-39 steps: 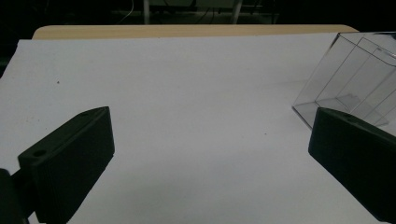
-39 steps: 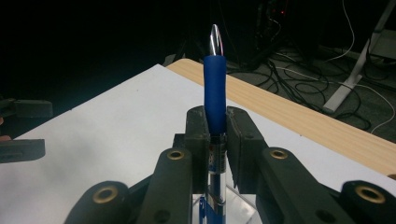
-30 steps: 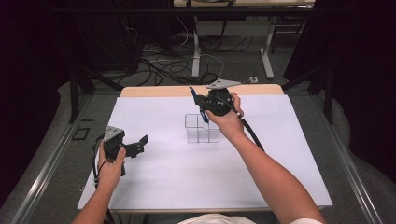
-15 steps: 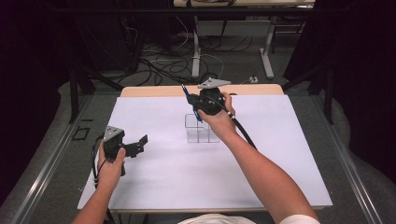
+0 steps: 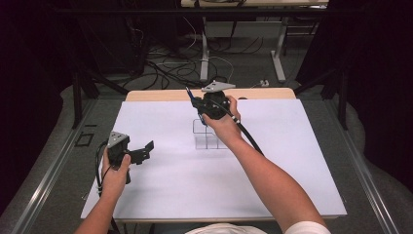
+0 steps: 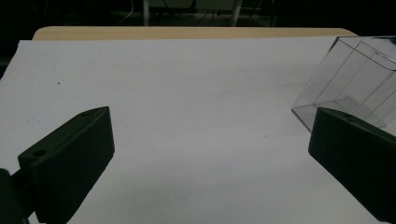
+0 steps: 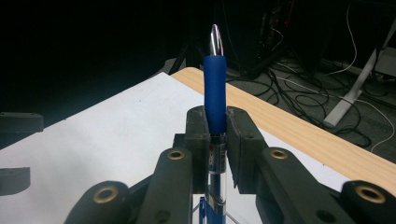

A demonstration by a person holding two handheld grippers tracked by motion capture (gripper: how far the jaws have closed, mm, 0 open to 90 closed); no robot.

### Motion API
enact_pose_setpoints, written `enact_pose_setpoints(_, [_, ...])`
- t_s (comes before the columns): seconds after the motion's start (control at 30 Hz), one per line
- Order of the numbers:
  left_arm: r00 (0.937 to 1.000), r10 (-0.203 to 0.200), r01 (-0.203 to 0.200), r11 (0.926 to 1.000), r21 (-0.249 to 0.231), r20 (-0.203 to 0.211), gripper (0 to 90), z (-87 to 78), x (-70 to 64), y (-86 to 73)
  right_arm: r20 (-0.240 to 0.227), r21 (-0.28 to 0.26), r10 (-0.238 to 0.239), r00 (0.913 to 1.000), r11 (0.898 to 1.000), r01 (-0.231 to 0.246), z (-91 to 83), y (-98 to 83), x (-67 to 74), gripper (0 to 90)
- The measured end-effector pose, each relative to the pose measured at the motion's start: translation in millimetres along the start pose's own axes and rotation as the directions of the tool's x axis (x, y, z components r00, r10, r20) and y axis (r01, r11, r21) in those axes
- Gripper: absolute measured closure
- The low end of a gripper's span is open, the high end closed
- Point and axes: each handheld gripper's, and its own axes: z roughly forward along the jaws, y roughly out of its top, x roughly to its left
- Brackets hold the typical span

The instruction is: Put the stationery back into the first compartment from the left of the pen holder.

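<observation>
Pen [image 7: 215, 88] stands clamped between the right claw's [image 5: 195, 103] jaws, blue grip poking past them, above the clear box [image 5: 207, 135] at frame centre in the high view. Left claw [image 5: 146, 148] hangs released, lower left, over the white tabletop [image 5: 292, 161].

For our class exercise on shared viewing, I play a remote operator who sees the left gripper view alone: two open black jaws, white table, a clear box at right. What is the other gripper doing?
Observer: The right gripper is shut on a blue pen.
Operator: Where is it?
Observer: In the high view it hangs just behind the clear box.
Operator: How does the pen point?
Observer: Its silver tip sticks out past the jaws.
</observation>
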Motion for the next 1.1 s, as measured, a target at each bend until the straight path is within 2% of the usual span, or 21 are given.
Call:
enact_pose_setpoints(0.03, [1.0000, 0.000, 0.000, 1.0000, 0.000, 0.001, 0.0, 0.0, -0.1, 0.0, -0.002, -0.012, 0.000, 1.0000, 1.000, 0.000, 1.5, -0.4, 0.2, 79.7])
enact_pose_setpoints(0.23, [1.0000, 0.000, 0.000, 1.0000, 0.000, 0.002, 0.0, 0.2, -0.1, -0.1, 0.007, 0.010, -0.002, 1.0000, 1.000, 0.002, 4.5, -1.3, 1.9, 79.7])
enact_pose_setpoints(0.27, [1.0000, 0.000, 0.000, 1.0000, 0.000, 0.002, 0.0, 0.2, -0.1, 0.0, 0.009, -0.006, 0.004, 0.9999, 1.000, -0.004, 6.3, -2.0, 2.3, 79.8])
enact_pose_setpoints(0.63, [1.0000, 0.002, -0.002, 1.0000, 0.000, 0.003, 0.0, 0.5, -0.2, 0.0, 0.014, 0.011, 0.004, 0.9999, 1.000, -0.004, 13.8, -6.0, 4.4, 79.8])
enact_pose_setpoints(0.8, [1.0000, 0.003, -0.003, 1.0000, 0.000, 0.004, 0.0, 0.4, -0.3, 0.1, 0.015, 0.022, -0.017, 0.9998, 1.000, 0.016, 17.2, -8.0, 6.9, 79.7])
enact_pose_setpoints(1.1, [1.0000, 0.003, -0.003, 1.0000, 0.000, 0.004, 0.0, 0.2, -0.3, 0.3, 0.016, 0.037, -0.019, 0.9997, 0.999, 0.019, 21.0, -11.6, 8.7, 79.7])
